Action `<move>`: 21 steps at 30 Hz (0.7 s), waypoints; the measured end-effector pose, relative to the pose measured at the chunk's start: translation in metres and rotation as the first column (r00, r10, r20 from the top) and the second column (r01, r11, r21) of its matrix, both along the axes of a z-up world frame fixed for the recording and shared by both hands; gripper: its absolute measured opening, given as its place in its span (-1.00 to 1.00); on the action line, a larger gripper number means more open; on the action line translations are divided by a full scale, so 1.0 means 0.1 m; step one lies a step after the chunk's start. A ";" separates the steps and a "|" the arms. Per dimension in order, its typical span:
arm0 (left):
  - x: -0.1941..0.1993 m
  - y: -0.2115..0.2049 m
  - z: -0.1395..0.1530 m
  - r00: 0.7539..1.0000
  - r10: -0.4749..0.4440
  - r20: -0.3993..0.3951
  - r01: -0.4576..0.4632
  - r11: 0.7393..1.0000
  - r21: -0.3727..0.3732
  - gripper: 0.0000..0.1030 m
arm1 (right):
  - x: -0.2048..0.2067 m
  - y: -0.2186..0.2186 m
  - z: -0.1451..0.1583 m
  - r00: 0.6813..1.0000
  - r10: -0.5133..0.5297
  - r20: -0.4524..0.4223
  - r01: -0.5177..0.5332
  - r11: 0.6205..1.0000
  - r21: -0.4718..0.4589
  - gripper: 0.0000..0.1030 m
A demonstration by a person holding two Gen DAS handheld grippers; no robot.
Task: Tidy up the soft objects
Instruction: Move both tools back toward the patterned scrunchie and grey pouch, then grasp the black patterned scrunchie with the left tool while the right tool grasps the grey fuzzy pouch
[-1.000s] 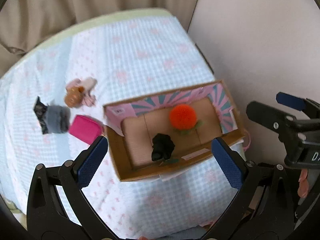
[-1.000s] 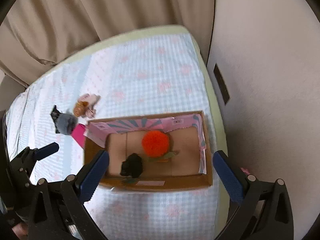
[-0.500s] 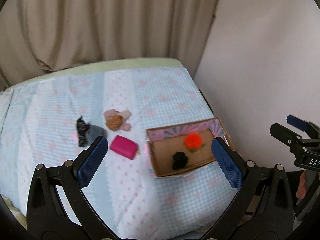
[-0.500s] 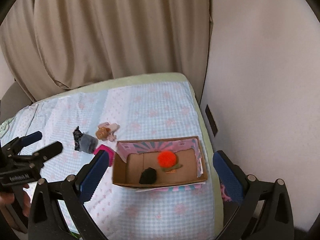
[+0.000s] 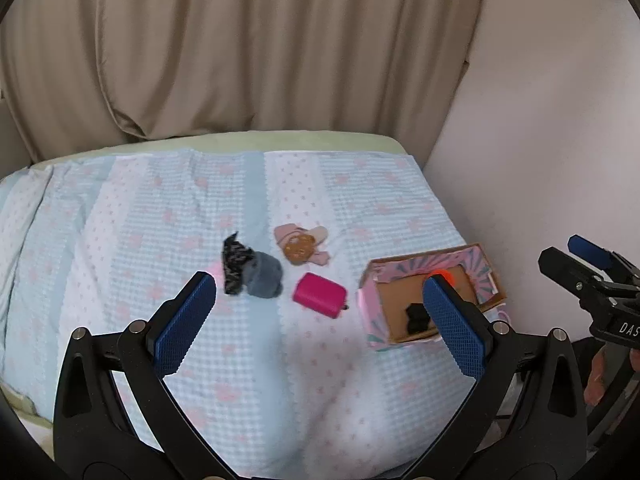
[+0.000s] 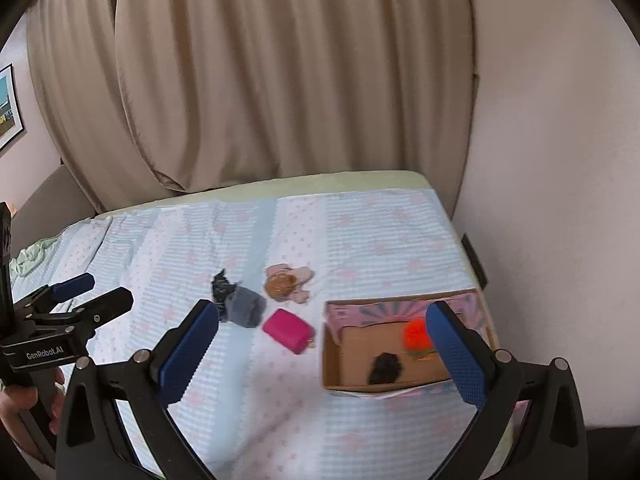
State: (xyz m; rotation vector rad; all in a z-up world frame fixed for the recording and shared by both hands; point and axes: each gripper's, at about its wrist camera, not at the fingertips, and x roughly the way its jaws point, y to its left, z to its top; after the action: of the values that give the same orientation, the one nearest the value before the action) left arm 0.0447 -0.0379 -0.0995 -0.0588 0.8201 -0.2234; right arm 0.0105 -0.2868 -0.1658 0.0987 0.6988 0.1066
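Both grippers hang above the near edge of the bed (image 5: pixel 132 216), well clear of everything on it. The left gripper (image 5: pixel 320 312) is spread wide with nothing between its blue pads, and the right gripper (image 6: pixel 322 340) is likewise released and empty. A cardboard box (image 6: pixel 332 364) with pink patterned inner walls sits at the right edge of the bed, next to the wall (image 6: pixel 560 200). Inside it lie two soft things: an orange pompom (image 6: pixel 414 332) toward the far right of the box floor and a black pompom (image 6: pixel 385 367) nearer the front wall. On the blanket to the left of the box, apart from it, lies a bright pink pouch (image 5: pixel 319 295). Just beyond the pouch, toward the middle of the bed, is a small doll (image 5: pixel 300 245) with brown hair and pale pink clothing, lying flat. To the left of the doll and close to the pouch rests a grey rolled sock (image 5: pixel 264 274), touching a dark patterned scrap of cloth (image 5: pixel 234 262) on its left side. Beige curtains (image 5: pixel 240 48) hang behind the far edge of the bed. In the right wrist view a hand (image 6: pixel 18 400) grips the handle of the left gripper at the lower left.
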 end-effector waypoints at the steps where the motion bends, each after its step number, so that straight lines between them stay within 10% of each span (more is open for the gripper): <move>1: 0.03 0.12 -0.02 1.000 -0.002 -0.002 0.002 1.000 -0.002 1.00 | 0.03 0.10 -0.03 1.000 -0.001 -0.003 0.001 1.000 0.005 1.00; 21: 1.57 1.50 -1.58 0.986 -0.125 -0.114 0.118 0.991 -0.068 0.89 | 1.14 1.68 -1.45 0.998 0.021 -0.057 -0.017 0.997 0.069 1.00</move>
State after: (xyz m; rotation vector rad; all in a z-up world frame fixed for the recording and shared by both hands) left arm 0.2019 0.1122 -0.2579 -0.0803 0.9354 -0.3634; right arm 0.1242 -0.1185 -0.3108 0.1612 0.7537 0.1467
